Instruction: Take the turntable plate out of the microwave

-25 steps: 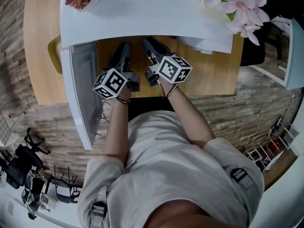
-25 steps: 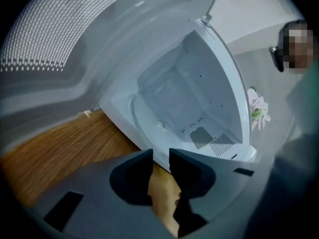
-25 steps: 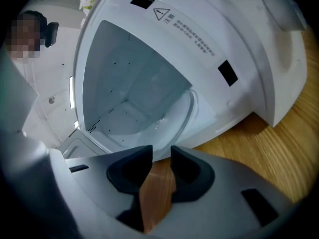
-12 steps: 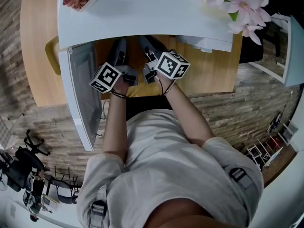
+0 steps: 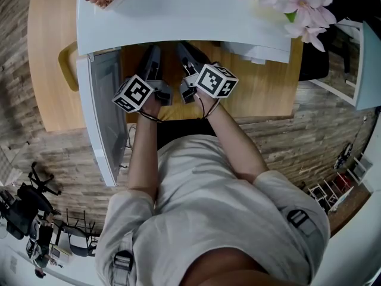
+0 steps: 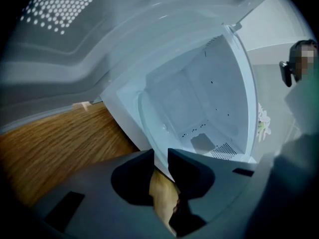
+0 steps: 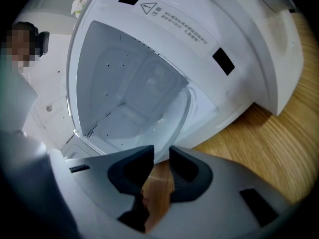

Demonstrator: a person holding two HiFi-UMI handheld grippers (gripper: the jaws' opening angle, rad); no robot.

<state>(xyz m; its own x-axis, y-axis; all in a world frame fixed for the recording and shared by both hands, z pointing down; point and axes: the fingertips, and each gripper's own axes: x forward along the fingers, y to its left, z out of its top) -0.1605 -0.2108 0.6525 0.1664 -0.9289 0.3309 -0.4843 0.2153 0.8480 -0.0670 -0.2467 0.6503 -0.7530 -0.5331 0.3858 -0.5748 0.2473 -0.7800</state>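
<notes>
Head view: door (image 5: pixel 107 112) swung wide, off to left of jaws; microwave (image 5: pixel 178 16) mouth straight ahead. Left gripper (image 6: pixel 160 156): jaws just closing, narrow slit apart, plate (image 6: pixel 157 128) rim dead ahead at tips, no grip evident. Right gripper (image 7: pixel 160 153): likewise just closing, slit apart, rim ahead at tips. Risk: shallow bite letting glass slip; uneven lift between sides tipping plate, knocking it against cavity sill.
</notes>
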